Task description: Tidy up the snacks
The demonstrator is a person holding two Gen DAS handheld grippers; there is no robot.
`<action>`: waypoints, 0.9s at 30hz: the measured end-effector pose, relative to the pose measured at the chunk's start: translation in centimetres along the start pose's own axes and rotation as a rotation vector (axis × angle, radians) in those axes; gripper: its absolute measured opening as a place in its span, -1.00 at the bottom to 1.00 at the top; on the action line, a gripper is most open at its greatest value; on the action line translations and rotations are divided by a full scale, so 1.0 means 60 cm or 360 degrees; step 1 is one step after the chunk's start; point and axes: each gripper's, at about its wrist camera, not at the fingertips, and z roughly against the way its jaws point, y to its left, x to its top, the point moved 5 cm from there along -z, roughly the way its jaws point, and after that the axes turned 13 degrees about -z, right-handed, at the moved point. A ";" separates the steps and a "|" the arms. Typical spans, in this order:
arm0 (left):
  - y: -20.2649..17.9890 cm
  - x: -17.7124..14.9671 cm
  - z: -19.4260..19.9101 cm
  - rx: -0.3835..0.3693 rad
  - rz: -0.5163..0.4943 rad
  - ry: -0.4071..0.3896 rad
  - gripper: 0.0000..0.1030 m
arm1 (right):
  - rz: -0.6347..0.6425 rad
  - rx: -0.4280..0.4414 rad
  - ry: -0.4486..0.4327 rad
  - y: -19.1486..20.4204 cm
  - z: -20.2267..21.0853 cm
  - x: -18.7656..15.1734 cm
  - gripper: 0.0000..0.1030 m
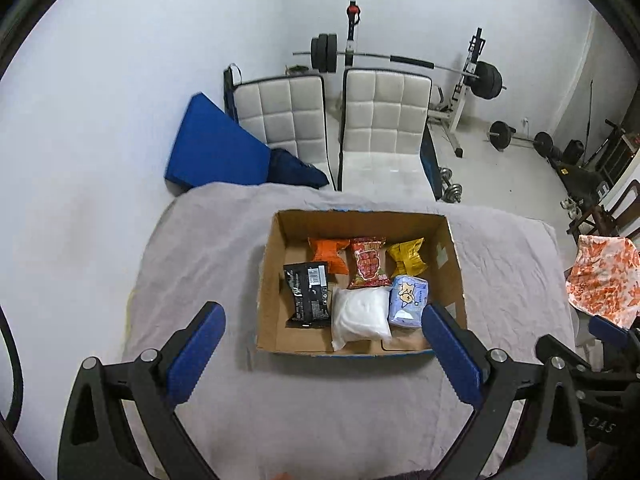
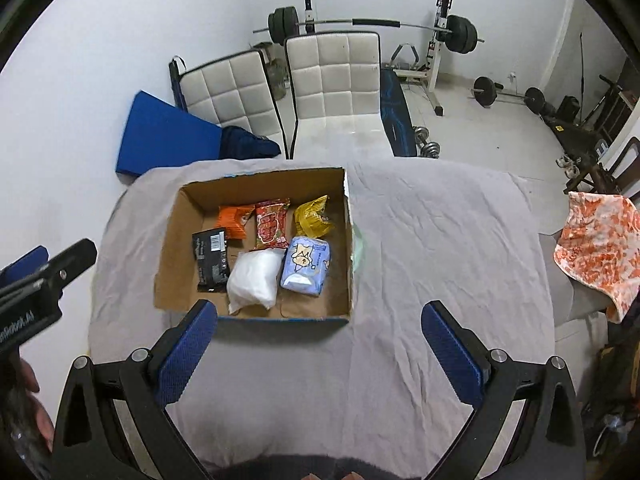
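A cardboard box (image 1: 276, 280) (image 2: 176, 248) sits on the grey-covered table and holds several snack packs: orange (image 1: 330, 254), red (image 1: 370, 264), yellow (image 1: 408, 258), black (image 1: 308, 294), white (image 1: 360, 318) and pale blue (image 1: 410, 300). The same packs show in the right wrist view, with the white pack (image 2: 256, 276) and the blue pack (image 2: 306, 264) nearest. My left gripper (image 1: 324, 352) hangs open above the box's near edge, nothing between its fingers. My right gripper (image 2: 320, 352) is open over bare cloth, just right of the box.
The grey table cloth (image 2: 440, 240) spreads right of the box. Two white chairs (image 1: 384, 120) and a blue mat (image 1: 212, 144) stand behind the table. A barbell rack (image 1: 472, 68) and weights are at the back right. An orange patterned cloth (image 2: 596, 244) drapes at the right.
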 end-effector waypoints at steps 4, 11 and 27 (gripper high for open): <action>-0.001 -0.006 0.056 0.0068 -0.0001 -0.0037 0.96 | 0.0007 0.0025 -0.0038 -0.013 0.066 -0.016 1.00; -0.006 -0.019 0.112 0.0077 0.0036 -0.0065 0.96 | 0.0068 0.0025 -0.0116 -0.012 0.143 -0.025 1.00; -0.018 -0.039 0.157 0.0091 0.0034 -0.0075 0.96 | 0.0124 0.0021 -0.0227 -0.007 0.236 -0.022 1.00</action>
